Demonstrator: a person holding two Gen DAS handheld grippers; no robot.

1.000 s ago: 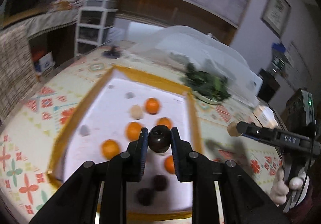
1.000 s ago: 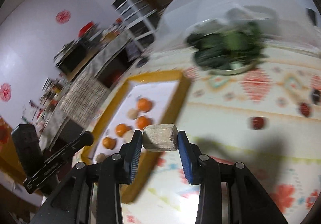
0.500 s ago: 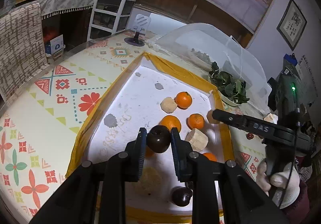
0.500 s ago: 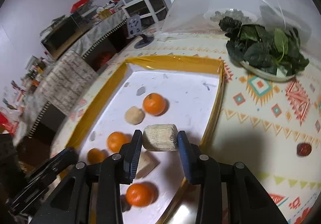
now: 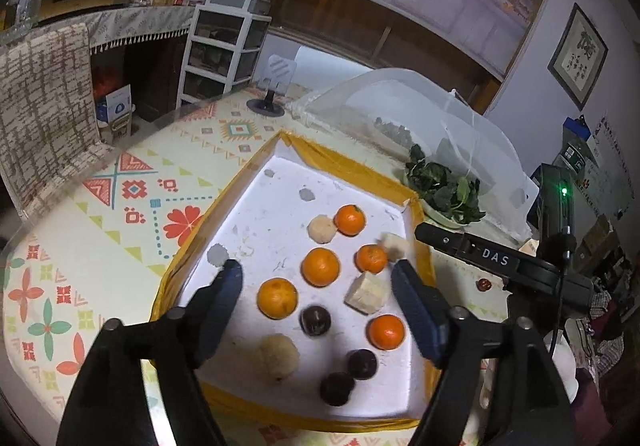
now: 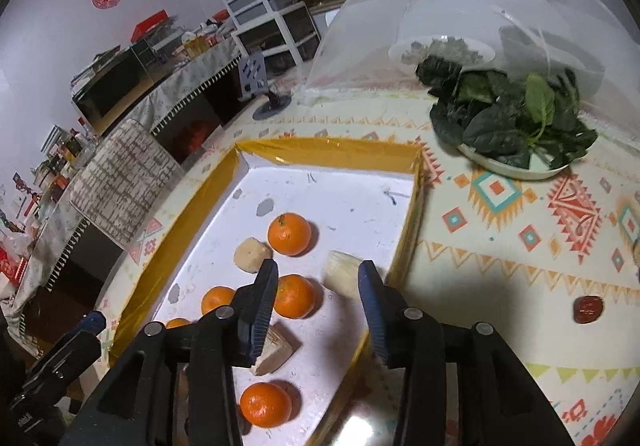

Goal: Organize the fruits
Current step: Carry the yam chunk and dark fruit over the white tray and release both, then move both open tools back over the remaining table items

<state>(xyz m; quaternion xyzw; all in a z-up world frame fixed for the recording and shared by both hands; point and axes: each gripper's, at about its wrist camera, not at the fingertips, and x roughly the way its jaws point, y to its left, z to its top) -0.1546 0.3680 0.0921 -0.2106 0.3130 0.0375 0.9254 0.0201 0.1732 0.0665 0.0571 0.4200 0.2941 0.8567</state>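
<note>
A white tray with a yellow rim (image 5: 340,162) (image 6: 320,150) holds several oranges (image 5: 320,266), three dark round fruits and several beige pieces. My left gripper (image 5: 316,278) hovers over the tray, jaws opening wide with nothing between the pads. A dark fruit (image 5: 315,320) lies on the tray floor just below them. My right gripper (image 6: 318,274) is over the tray's right side, jaws opening. A blurred beige piece (image 6: 344,276) (image 5: 394,244) sits loose between its fingers by the tray wall, and the pads do not press on it.
A plate of green leaves (image 6: 512,130) (image 5: 444,194) and a white mesh food cover (image 6: 480,26) stand beyond the tray's far right. A small red fruit (image 6: 588,309) lies on the patterned tablecloth to the right. A phone stand (image 5: 276,86) is at the table's far edge.
My left gripper let go of the dark fruit, which now rests on the tray. The right gripper came over the tray and its jaws spread off the beige piece.
</note>
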